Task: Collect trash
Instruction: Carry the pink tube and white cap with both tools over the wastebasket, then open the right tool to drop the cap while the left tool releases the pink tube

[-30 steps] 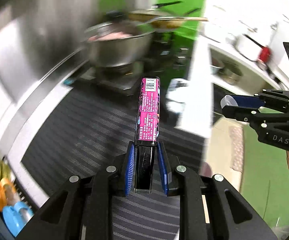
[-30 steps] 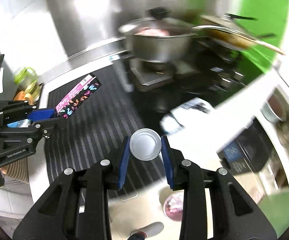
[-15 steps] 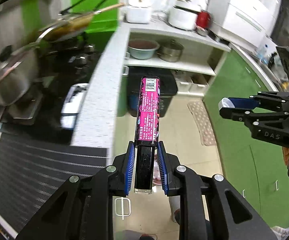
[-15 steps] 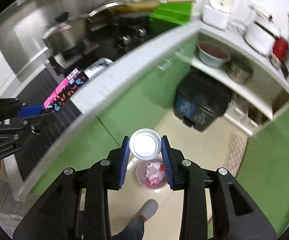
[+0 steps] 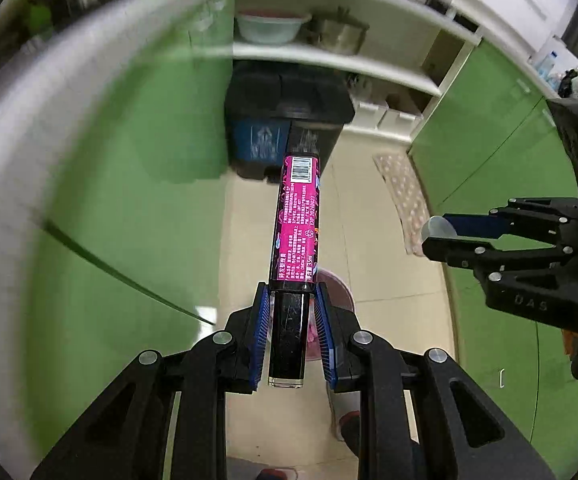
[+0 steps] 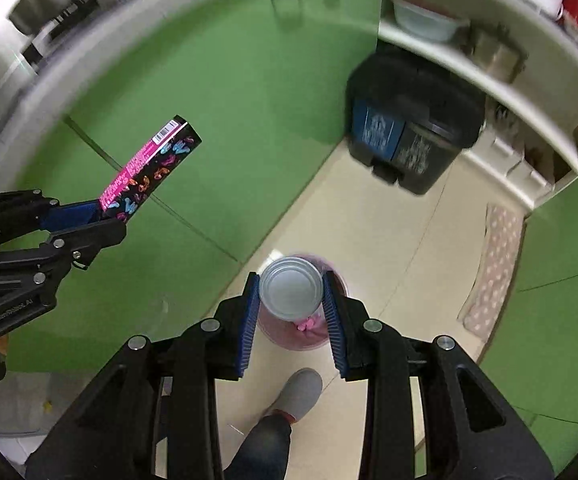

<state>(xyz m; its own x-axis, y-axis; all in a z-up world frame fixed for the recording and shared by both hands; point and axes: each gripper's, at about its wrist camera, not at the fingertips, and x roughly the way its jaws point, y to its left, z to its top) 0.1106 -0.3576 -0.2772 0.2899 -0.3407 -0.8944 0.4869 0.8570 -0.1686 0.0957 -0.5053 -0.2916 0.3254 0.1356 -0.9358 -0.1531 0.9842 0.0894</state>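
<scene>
Trash is in both of our tongs. Our left gripper [image 5: 291,334] squeezes the dark end of a long pink box [image 5: 298,220], so most of the box sticks out in front of the blue pads [image 5: 257,334] and will fall free when we let go. Our right gripper [image 6: 291,312] is pinched on a small silver can [image 6: 291,294], one pad on each round side — that way the can cannot roll out. From the left camera we can see the right tongs off to the side, and from the right camera we can see the left ones, so both hands are close together.

Below the tongs we see a grey shoe [image 6: 299,394] and a trouser leg on the pale floor [image 6: 389,248]. Just past that sits a little pink bin [image 6: 309,332] with some pink scraps in it. It lies right under the can and just behind the box. We think we hold both things over it so they can drop straight in.

Farther away a big black bin [image 6: 413,136] stands under a white shelf [image 5: 329,60], next to the green cupboards [image 6: 209,100] — it has a blue part too. A spotted mat [image 6: 493,268] lies off to the side.
</scene>
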